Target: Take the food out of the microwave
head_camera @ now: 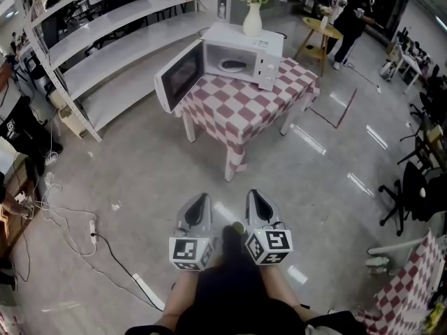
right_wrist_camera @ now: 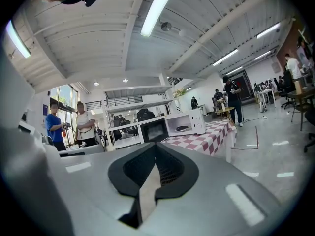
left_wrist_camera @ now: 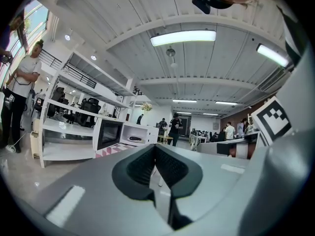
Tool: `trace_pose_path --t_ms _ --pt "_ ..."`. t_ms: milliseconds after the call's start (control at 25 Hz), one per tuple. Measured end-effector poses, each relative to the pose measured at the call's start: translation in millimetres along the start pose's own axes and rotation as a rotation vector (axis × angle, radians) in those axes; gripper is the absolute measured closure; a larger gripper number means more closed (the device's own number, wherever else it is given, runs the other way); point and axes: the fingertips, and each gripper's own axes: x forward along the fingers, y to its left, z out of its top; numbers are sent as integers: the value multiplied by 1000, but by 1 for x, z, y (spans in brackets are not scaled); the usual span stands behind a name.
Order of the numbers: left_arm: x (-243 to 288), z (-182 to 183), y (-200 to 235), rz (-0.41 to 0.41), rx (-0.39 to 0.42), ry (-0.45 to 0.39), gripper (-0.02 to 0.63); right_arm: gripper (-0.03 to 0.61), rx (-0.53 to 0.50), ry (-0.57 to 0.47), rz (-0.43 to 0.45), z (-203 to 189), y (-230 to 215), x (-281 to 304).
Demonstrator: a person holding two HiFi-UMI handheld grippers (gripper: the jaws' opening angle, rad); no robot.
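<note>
Grey floor (head_camera: 140, 180) spreads wide before the table (head_camera: 237, 117), microwave (head_camera: 244, 39) door (head_camera: 180, 77) overhanging its edge.

Floor (head_camera: 160, 166) up to the table's (head_camera: 241, 114) near corner is open. Microwave (head_camera: 241, 39) door (head_camera: 180, 75) hangs wide off the table's left edge; cavity mouth unblocked. Vase (head_camera: 252, 19) stands on the microwave top. Shelving (head_camera: 119, 51) close left, cables (head_camera: 70, 223) on floor left.

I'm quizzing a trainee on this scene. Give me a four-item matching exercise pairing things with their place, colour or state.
1. microwave door
2. flower vase
3. food dish
4. tablecloth

A. on top of the microwave
B. red-and-white checked
C. swung open
D. inside the microwave

Pairs: 1-C, 2-A, 3-D, 4-B
</note>
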Motion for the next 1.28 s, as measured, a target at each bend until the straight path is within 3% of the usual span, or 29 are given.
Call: trace_pose_path --t_ms 680,1280 --pt "42 4 19 11 -4 -2 606 578 2 10 0 5 -14 41" --pt "118 9 50 4 3 20 606 578 7 20 9 24 -34 120"
